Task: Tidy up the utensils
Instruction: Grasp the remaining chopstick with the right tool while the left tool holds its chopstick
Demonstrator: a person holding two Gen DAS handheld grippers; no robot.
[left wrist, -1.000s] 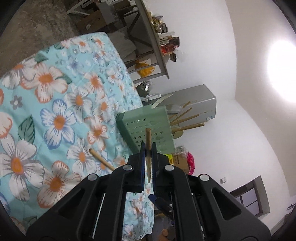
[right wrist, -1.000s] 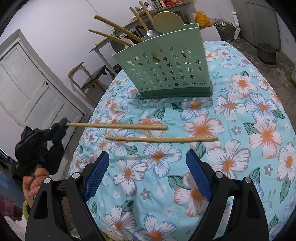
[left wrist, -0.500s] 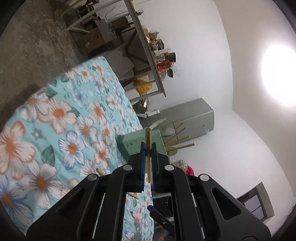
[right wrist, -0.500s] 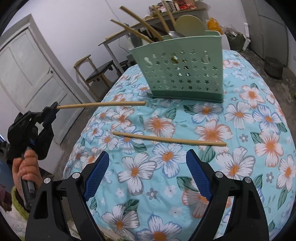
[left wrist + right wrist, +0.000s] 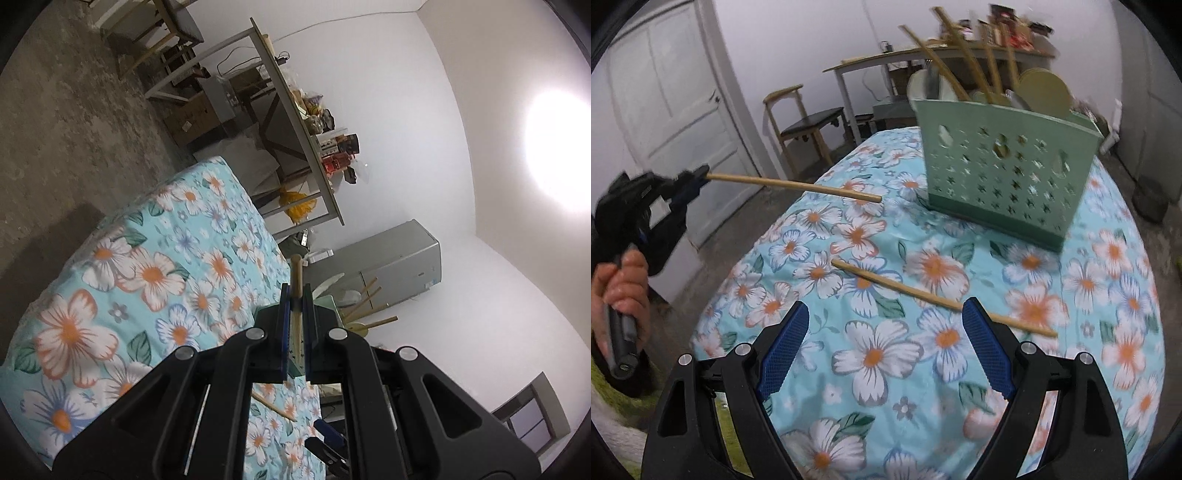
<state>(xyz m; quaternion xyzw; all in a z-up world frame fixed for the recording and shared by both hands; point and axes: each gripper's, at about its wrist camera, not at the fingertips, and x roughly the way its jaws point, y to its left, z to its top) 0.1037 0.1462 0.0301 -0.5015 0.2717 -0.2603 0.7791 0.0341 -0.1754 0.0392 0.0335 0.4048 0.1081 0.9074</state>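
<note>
My left gripper (image 5: 296,295) is shut on a wooden chopstick (image 5: 296,273), held in the air above the floral table. In the right wrist view the same left gripper (image 5: 692,181) holds that chopstick (image 5: 794,183) level, pointing toward the green perforated utensil holder (image 5: 1004,173). The holder stands at the far side with several wooden utensils and spoons in it. A second chopstick (image 5: 942,297) lies on the cloth in front of my right gripper (image 5: 886,349), which is open and empty just above the table.
The table wears a blue floral cloth (image 5: 886,387). A white door (image 5: 676,122), a wooden chair (image 5: 805,125) and a cluttered side table (image 5: 295,122) stand around it. A grey fridge (image 5: 399,266) stands beyond the holder.
My left gripper has lifted the chopstick higher and drawn back left of the table. My right gripper has shifted, so the holder now sits further right and the lying chopstick closer.
</note>
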